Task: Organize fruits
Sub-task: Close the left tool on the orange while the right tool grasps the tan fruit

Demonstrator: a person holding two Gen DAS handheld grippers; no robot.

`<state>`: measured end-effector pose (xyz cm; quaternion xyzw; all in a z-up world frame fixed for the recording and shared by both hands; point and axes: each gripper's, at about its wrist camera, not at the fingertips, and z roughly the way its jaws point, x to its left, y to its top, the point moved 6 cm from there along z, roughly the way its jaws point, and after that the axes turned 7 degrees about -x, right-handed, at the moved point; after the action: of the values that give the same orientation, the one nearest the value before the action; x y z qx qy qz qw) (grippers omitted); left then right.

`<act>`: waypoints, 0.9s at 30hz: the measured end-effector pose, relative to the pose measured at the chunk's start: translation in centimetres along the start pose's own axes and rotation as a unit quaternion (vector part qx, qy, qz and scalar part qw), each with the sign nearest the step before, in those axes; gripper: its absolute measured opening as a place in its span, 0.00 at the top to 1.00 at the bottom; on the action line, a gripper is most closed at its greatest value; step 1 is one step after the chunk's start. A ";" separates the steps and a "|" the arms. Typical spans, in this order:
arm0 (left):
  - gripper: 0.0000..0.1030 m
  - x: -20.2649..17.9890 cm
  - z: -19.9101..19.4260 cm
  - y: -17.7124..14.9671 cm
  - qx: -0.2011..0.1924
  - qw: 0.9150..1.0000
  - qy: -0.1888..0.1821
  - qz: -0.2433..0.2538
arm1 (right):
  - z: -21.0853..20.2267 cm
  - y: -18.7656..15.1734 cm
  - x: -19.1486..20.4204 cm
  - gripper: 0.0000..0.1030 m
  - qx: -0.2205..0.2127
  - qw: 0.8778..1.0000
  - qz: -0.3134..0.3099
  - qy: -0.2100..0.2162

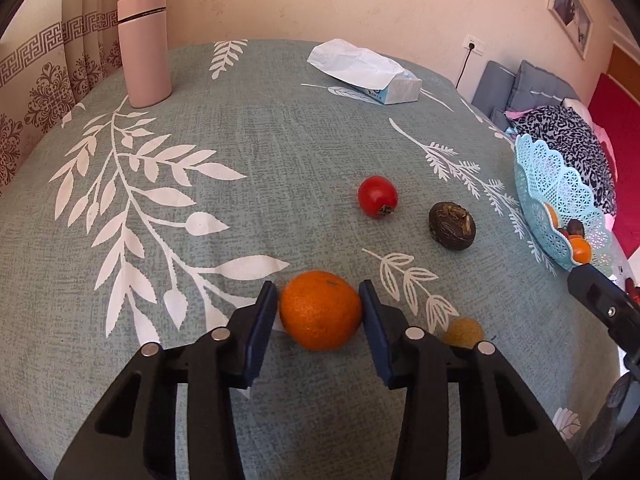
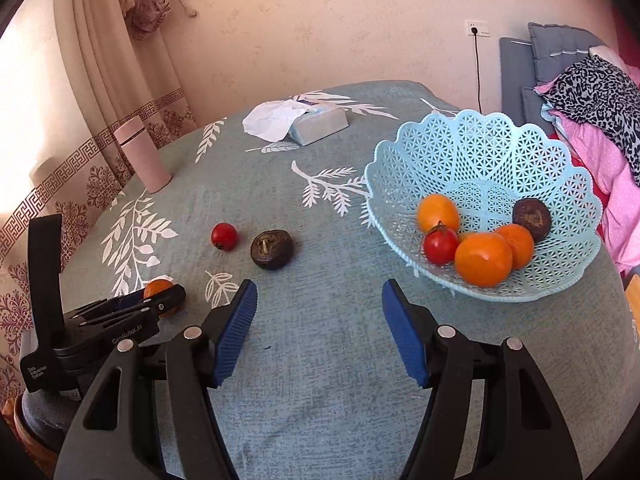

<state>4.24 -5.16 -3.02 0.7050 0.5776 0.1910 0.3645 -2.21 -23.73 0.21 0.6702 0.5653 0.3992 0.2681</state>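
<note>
Down at the near edge of the left wrist view, the left hand-held gripper [image 1: 320, 312] has its blue pads against both sides of an orange [image 1: 320, 310] sitting on the counter [image 1: 280, 140]; no earlier look to compare. Tucked just behind its right finger lies a small tan fruit [image 1: 464, 332], which the right wrist view never shows. Further out, a red tomato [image 1: 377, 196] and a dark brown fruit [image 1: 452, 226] lie near each other but apart, with bare cloth all round them. Over on the right wrist view, the right hand-held gripper [image 2: 320, 320] hangs about half open with nothing between its fingers, and clear cloth ahead. Beyond it, the blue basket [image 2: 480, 148] sits close to the counter's right edge, holding oranges, a tomato and a dark fruit; the left view catches only its rim. Far back, a pink flask [image 1: 144, 48] and a tissue pack [image 1: 376, 76] stand near the counter's rear edge.
</note>
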 end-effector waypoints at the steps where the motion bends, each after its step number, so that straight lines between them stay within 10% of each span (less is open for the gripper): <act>1: 0.62 0.0 -0.1 0.0 -0.003 1.000 0.003 0.001 | 0.2 -0.2 0.5 0.35 0.005 1.000 -0.006 0.006; 19: 0.62 2.5 -0.9 0.6 -0.038 0.998 0.048 -0.023 | 3.6 -3.2 6.5 0.35 0.084 0.992 -0.067 0.067; 27: 0.62 2.6 -1.0 0.5 -0.039 0.998 0.041 -0.027 | 5.1 -4.1 7.9 0.59 0.105 0.988 -0.087 0.077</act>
<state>4.55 -2.45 -2.44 0.6661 0.6027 0.2321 0.3731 0.16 -14.64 -4.04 0.6101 0.6793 0.3630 0.1856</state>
